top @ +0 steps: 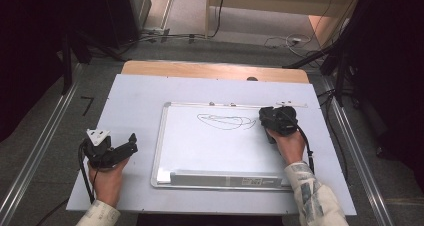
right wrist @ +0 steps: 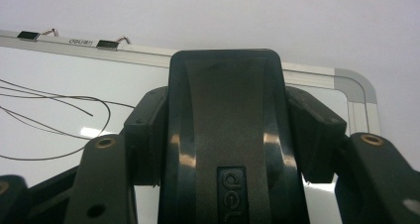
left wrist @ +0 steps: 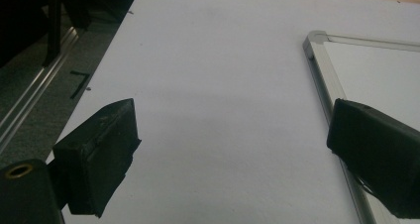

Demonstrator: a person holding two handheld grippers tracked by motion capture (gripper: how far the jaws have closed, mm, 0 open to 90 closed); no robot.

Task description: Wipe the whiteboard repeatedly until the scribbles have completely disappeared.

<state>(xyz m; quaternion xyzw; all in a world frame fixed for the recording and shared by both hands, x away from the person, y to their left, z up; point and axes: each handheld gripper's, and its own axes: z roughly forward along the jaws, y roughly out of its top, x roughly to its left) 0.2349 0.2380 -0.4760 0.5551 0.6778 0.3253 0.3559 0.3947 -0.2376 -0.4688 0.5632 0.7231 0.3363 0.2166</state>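
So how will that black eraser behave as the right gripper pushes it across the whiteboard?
The eraser looks like rigid moulded plastic, so it probably won't flex. The right gripper clamps both its sides, so slipping seems unlikely. The whiteboard is glossy, so it should glide easily; the unclamped board might shift.

Left of the whiteboard [top: 210, 151], the table [top: 132, 98] offers open passage; the board's raised frame edges that lane (far-right corner occupied by the right gripper [top: 278, 120] clamping an eraser [right wrist: 225, 135])
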